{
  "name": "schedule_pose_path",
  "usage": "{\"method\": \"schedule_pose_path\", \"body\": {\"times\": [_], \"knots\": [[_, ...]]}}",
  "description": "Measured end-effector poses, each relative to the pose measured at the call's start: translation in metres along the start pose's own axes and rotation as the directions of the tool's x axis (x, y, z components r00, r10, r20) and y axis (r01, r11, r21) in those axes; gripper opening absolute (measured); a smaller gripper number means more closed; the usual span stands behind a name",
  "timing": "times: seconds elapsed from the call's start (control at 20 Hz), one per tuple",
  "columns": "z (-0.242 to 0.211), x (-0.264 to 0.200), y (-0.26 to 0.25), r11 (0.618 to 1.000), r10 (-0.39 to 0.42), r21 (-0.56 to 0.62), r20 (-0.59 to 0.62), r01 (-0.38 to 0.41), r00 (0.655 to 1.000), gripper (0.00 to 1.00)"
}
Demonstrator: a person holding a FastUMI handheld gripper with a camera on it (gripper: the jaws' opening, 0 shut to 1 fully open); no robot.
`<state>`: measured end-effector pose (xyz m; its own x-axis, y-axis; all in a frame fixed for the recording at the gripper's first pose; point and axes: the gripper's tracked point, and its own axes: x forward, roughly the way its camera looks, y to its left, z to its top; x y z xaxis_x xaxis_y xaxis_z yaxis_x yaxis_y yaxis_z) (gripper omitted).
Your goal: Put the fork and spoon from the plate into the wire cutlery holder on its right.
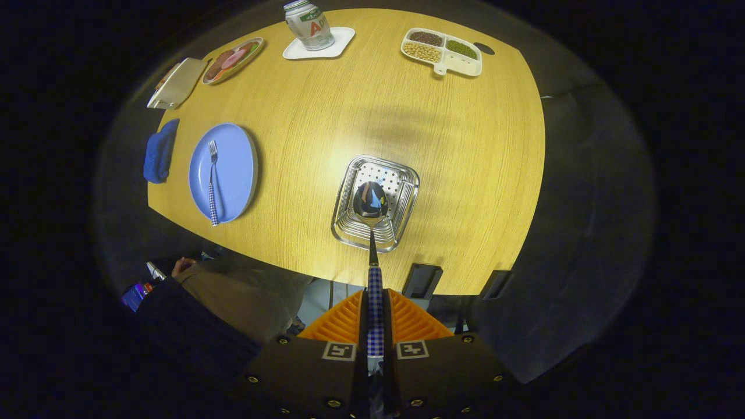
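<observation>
My gripper (375, 311) is shut on the checked handle of the spoon (371, 201), which points straight ahead from between the fingers. The spoon's shiny bowl hangs high above the wire cutlery holder (407, 174), a square metal basket on the yellow wooden table (454, 128). To the holder's left lies the blue plate (238, 157). On it rests the fork (212, 180), tines away from me, its checked handle reaching over the plate's near rim.
A blue cloth (159, 151) lies left of the plate. At the far side stand a plate of food (233, 59), a bottle (308, 23) on a white coaster and a divided dish of beans (442, 51). A person's sleeve (233, 302) shows below the table's near edge.
</observation>
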<state>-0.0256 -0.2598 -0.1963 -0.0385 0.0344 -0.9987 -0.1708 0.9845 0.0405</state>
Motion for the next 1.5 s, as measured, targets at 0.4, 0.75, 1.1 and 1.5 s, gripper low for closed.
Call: {"method": "schedule_pose_path", "body": {"times": [0.4,0.75,1.1,1.5], "knots": [[0.019,0.026,-0.006,0.999,-0.033,-0.011,-0.073,0.032,0.997,0.11],[0.03,0.029,-0.005,0.999,-0.053,-0.004,-0.076,0.052,0.996,0.13],[0.035,0.014,-0.01,0.997,-0.057,0.048,-0.038,0.059,0.998,0.28],[0.021,-0.023,0.007,0.998,-0.056,0.045,0.063,0.053,0.996,0.34]]}}
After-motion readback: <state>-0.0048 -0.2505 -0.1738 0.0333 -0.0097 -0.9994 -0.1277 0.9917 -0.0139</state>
